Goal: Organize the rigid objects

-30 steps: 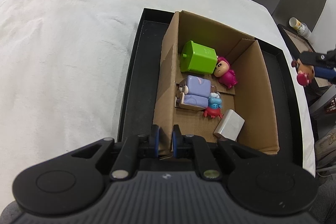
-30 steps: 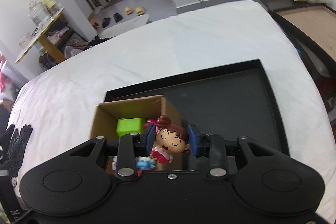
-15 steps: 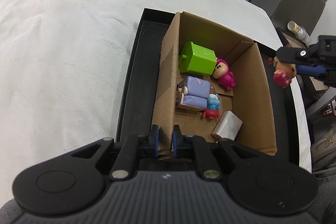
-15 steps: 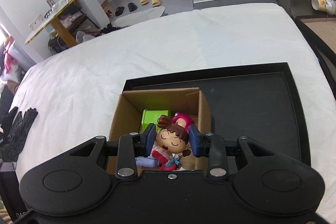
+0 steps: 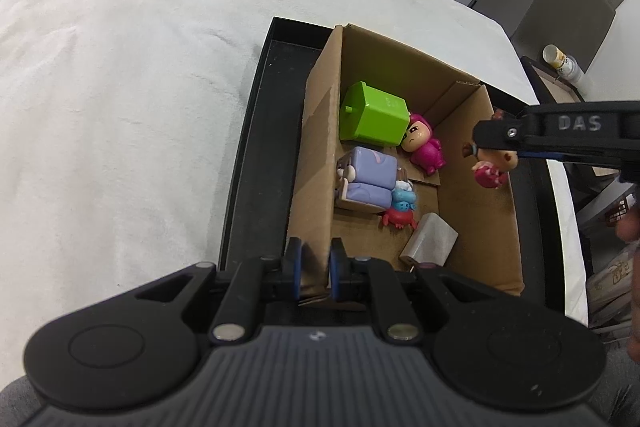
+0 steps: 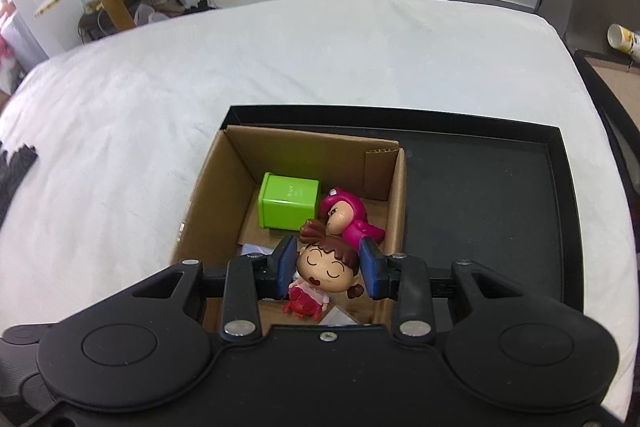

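Our right gripper (image 6: 328, 269) pinches the doll (image 6: 326, 267) above the box (image 5: 316, 163). Our left gripper (image 5: 314, 267) clamps its wall. Several toys are in; this one remains.

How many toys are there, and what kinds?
Dolls: 2, a pink doll in the box and a brown-haired doll in the right gripper
Green bins: 1
Purple bed toys: 1
Crab toys: 1
Silver blocks: 1
Total: 6
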A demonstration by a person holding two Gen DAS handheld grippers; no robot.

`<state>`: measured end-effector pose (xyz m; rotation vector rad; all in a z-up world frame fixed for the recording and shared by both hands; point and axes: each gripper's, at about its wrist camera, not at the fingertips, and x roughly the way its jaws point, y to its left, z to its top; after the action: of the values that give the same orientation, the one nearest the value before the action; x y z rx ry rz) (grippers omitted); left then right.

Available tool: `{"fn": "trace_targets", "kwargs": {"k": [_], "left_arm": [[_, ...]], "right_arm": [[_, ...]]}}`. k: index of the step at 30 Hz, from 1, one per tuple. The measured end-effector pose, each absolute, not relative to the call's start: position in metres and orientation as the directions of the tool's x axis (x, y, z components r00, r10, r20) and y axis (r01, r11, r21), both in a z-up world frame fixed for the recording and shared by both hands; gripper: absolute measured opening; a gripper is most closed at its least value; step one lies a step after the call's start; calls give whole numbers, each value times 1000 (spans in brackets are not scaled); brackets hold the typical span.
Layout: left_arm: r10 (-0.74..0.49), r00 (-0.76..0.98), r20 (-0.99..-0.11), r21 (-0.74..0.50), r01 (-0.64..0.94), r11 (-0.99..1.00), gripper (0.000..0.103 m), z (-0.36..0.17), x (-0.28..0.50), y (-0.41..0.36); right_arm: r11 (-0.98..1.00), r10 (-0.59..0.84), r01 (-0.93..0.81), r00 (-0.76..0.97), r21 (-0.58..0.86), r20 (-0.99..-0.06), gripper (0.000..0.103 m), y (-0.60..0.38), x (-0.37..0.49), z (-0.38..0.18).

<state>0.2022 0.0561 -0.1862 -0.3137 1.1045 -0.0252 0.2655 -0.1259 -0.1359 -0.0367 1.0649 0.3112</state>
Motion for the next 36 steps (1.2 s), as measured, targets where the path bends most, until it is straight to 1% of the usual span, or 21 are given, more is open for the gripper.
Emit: {"fn": "trace_targets", "kwargs": {"k": [5,9,19,21,25,28,30,32,33,35,36], "left_arm": [[-185,453,-872,-270,-131,954,13,-187,202,56],[-185,452,-873,-270,-131,954,13,-186,202,56],[-173,437,-883,-253,-130,959,12,-183,205,53],[-173,445,-879,-254,-129,958,12,-178,205,52],[-156,453,-878,-234,-120,965,13,-168,204,48],[-141,452,-881,-221,-127,967,14,-161,202,47],[-127,448,-885,-207,-136,969,18,-156,201,45],[-110,451,-886,-192,-139,972,28,-151,199,44],[-103,453,-886,-184,-139,973,32,-148,198,43],[-92,458,-884,-174,-141,975,45,-142,194,42],[-89,462,-882,-172,-141,975,47,-139,193,42]], "right_arm": [[958,190,-278,448,66,-873,37,-120,269,-138],[965,182,-253,456,69,-871,40,-125,270,-134],[967,241,-187,467,171,-851,44,-150,258,-122],[965,256,-172,471,197,-844,51,-156,255,-119],[962,272,-155,468,225,-841,54,-166,251,-118],[958,285,-137,471,250,-835,62,-173,247,-115],[955,296,-130,480,267,-826,70,-179,243,-112],[952,303,-130,487,276,-819,76,-183,238,-108],[952,306,-132,490,278,-816,77,-185,236,-106],[951,307,-134,495,278,-813,80,-189,232,-104],[951,307,-134,498,278,-811,82,-191,230,-102]]}}
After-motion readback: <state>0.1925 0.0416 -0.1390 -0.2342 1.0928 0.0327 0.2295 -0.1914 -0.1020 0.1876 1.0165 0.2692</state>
